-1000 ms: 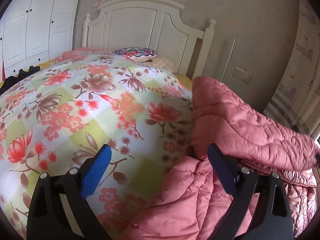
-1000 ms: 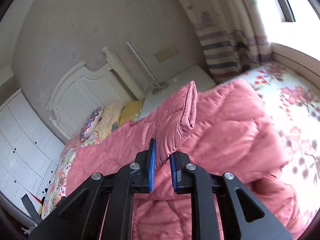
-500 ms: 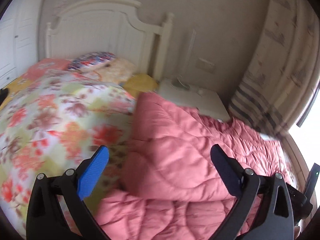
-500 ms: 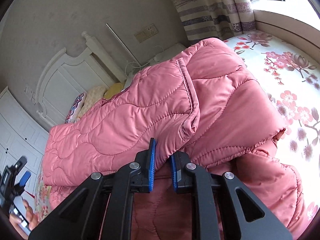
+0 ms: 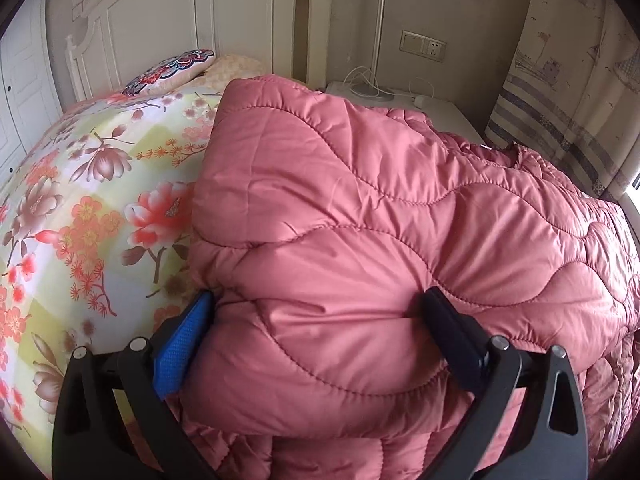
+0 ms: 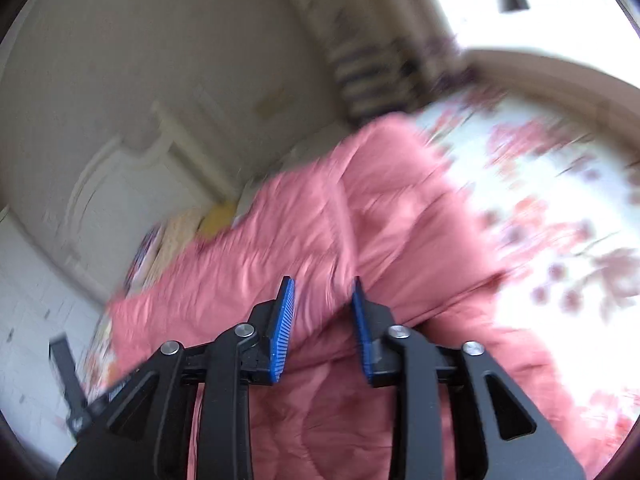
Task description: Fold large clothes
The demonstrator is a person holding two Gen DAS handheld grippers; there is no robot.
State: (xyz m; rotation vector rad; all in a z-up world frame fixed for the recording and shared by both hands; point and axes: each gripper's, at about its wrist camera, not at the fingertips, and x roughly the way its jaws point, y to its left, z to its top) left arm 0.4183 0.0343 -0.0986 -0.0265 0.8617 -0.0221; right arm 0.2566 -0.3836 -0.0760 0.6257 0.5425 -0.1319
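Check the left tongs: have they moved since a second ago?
Yes. The left tongs swung right, away from the floral bedspread toward the nightstand side, and now straddle the pink quilted coat, wide open.

No legible txt anywhere.

Right-wrist view of quilted coat (image 6: 320, 232) motion-blurred
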